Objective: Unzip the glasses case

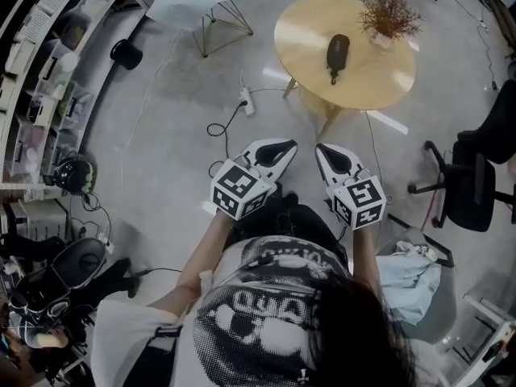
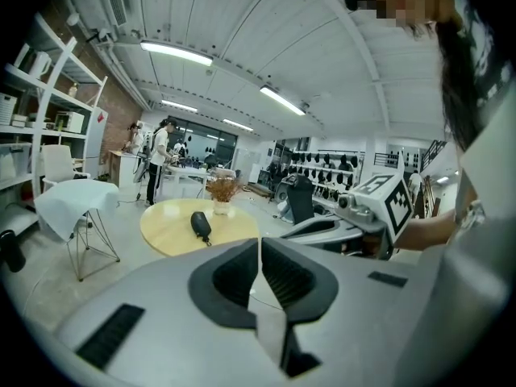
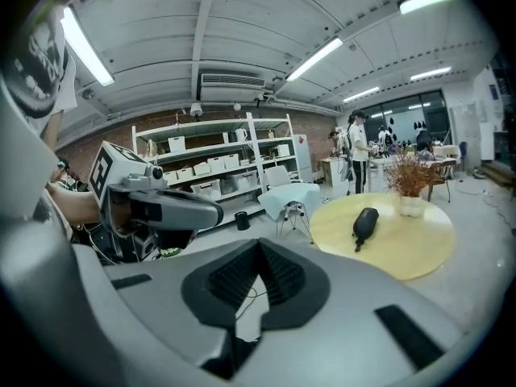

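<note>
A black zipped glasses case point(image 1: 337, 52) lies on a round wooden table point(image 1: 306, 31), well ahead of both grippers. The case also shows in the left gripper view point(image 2: 199, 223) and in the right gripper view point(image 3: 365, 222). My left gripper point(image 1: 284, 146) and right gripper point(image 1: 322, 149) are held side by side in the air over the floor, short of the table. Each one's jaws are shut with nothing between them, as seen in the left gripper point(image 2: 260, 244) and right gripper point(image 3: 258, 248) views.
A pot of dried twigs point(image 1: 388, 14) stands on the table beside the case. A power strip with cables point(image 1: 246, 101) lies on the floor before the table. An office chair point(image 1: 472, 180) is at right, a wire-leg stool point(image 1: 220, 18) at left, and shelving point(image 1: 36, 63) along the far left.
</note>
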Action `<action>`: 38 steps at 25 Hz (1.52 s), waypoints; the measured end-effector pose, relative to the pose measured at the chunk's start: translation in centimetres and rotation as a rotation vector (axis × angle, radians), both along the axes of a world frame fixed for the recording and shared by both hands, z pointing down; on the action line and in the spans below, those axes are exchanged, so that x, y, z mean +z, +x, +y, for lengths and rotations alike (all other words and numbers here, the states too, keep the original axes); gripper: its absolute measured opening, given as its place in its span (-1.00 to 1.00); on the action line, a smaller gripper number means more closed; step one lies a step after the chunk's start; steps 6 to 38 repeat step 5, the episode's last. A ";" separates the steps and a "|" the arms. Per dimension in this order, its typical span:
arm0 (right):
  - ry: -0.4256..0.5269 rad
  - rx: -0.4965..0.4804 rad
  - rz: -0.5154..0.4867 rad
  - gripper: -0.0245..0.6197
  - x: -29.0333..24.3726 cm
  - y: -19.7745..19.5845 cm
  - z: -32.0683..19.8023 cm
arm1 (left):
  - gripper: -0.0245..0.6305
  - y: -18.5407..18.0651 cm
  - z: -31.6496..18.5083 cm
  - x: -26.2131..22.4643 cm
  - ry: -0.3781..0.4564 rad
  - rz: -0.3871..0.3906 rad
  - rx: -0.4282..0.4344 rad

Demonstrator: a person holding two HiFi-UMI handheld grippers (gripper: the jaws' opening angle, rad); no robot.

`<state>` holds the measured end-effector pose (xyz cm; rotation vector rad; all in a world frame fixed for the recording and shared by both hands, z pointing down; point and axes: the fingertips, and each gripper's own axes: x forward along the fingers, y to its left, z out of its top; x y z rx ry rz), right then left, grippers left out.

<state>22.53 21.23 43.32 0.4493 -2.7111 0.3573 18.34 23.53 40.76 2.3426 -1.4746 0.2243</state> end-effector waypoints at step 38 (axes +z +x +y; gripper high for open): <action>0.003 -0.003 -0.001 -0.94 0.1 2.2 -1.0 | -0.87 2.0 -0.7 -0.1 0.000 0.014 0.011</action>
